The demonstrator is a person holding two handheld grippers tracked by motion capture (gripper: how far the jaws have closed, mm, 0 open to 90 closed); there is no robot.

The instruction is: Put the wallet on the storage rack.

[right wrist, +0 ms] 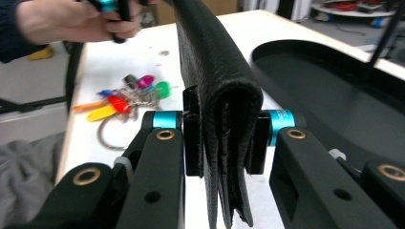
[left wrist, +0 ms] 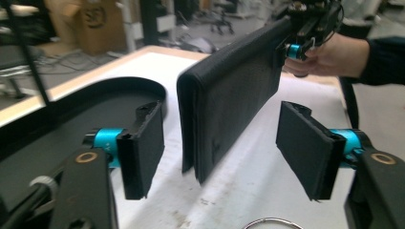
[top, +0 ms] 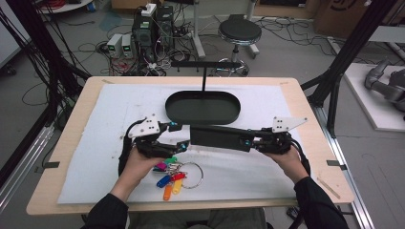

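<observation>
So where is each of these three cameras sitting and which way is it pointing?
High view: above the person's side, looking forward and down on the table; both forearms, left gripper and right gripper show.
Left gripper view: rides the left gripper, looking along its open fingers at the wallet; the other hand shows.
Right gripper view: rides the right gripper, shut on the wallet, facing the left hand.
Shared: wallet, black tray, key ring.

No legible text anywhere, perhaps a blurred round logo on the cardboard box (left wrist: 90, 16).
</observation>
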